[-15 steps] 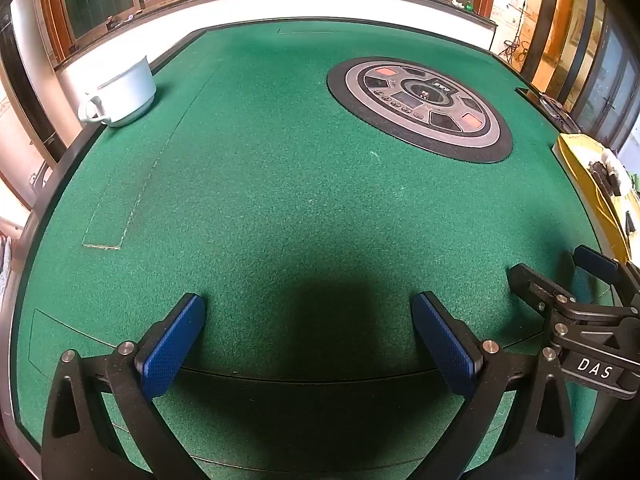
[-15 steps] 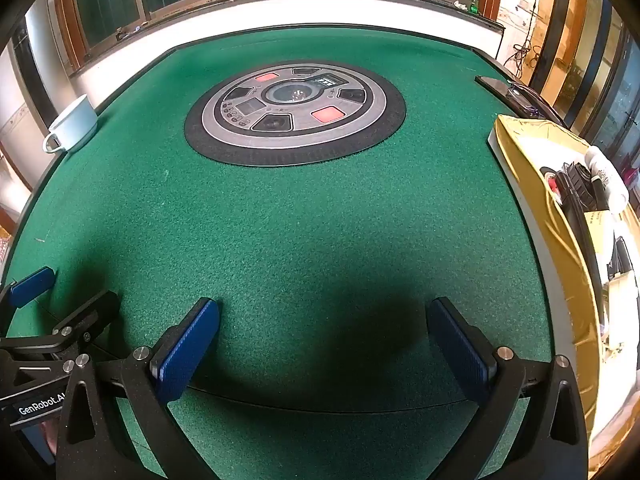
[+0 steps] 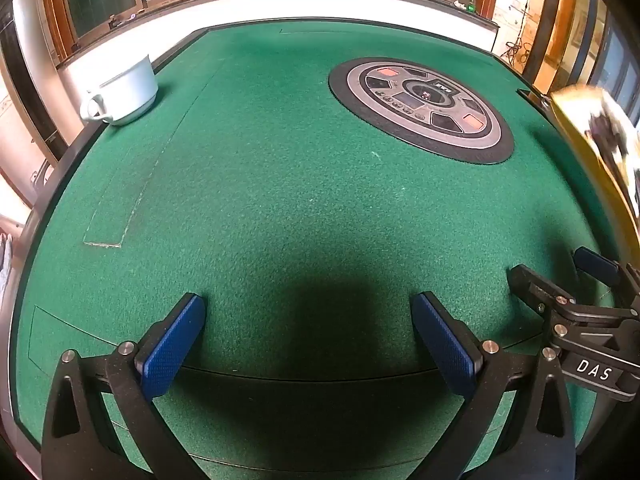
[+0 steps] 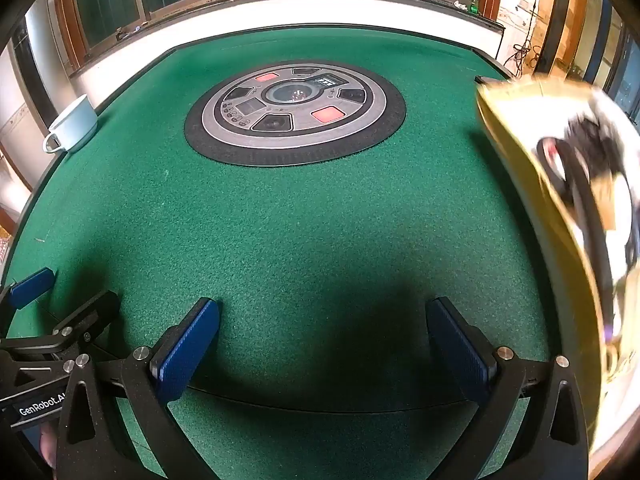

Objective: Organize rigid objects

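Note:
A white cup [image 3: 124, 92] with a handle stands at the far left edge of the green table [image 3: 280, 200]; the right wrist view shows the cup [image 4: 74, 128] too. A gold box [image 4: 532, 184] with black cords and other items inside lies along the right edge, blurred by motion, and appears in the left wrist view as the box [image 3: 576, 128]. My left gripper [image 3: 310, 304] hangs open over bare felt near the front edge. My right gripper [image 4: 323, 308] is open beside it, nothing between its blue pads. Each gripper shows in the other's view: right gripper [image 3: 556, 268], left gripper [image 4: 68, 292].
A round black and grey control panel [image 4: 294, 112] with red buttons is set flush in the table's middle. A dark flat object [image 4: 486, 79] lies at the far right rim. A white ledge and windows run behind the table. Felt [image 4: 320, 232] stretches between grippers and panel.
The gold box has shifted inward and toward the far side and is now blurred. Both grippers and the cup stay where they were.

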Demonstrator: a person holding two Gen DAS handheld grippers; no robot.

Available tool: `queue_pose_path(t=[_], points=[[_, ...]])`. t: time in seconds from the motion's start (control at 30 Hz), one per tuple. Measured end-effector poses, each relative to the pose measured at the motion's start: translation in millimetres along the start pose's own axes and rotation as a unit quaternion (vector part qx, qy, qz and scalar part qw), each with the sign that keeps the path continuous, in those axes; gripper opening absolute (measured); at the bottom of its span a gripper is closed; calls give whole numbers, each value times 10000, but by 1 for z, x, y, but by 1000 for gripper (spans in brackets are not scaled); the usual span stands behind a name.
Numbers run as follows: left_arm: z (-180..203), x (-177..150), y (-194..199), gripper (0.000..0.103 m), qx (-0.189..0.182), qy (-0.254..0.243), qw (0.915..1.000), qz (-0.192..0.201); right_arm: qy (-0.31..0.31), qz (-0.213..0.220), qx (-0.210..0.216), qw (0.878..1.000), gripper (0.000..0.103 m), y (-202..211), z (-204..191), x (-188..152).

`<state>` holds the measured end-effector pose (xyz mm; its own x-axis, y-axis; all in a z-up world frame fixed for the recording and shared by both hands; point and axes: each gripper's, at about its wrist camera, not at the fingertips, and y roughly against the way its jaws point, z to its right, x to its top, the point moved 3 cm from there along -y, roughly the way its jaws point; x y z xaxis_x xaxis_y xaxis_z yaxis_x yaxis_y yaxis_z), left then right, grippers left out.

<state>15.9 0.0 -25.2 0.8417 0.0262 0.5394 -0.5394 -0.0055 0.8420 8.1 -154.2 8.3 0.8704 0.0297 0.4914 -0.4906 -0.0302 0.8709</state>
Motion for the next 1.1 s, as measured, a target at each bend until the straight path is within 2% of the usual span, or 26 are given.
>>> queue_pose_path(t=[1.1], points=[[3,2,-2,103,1,1,10000,2,-1,2,6,10000,102,-2,-1,2]])
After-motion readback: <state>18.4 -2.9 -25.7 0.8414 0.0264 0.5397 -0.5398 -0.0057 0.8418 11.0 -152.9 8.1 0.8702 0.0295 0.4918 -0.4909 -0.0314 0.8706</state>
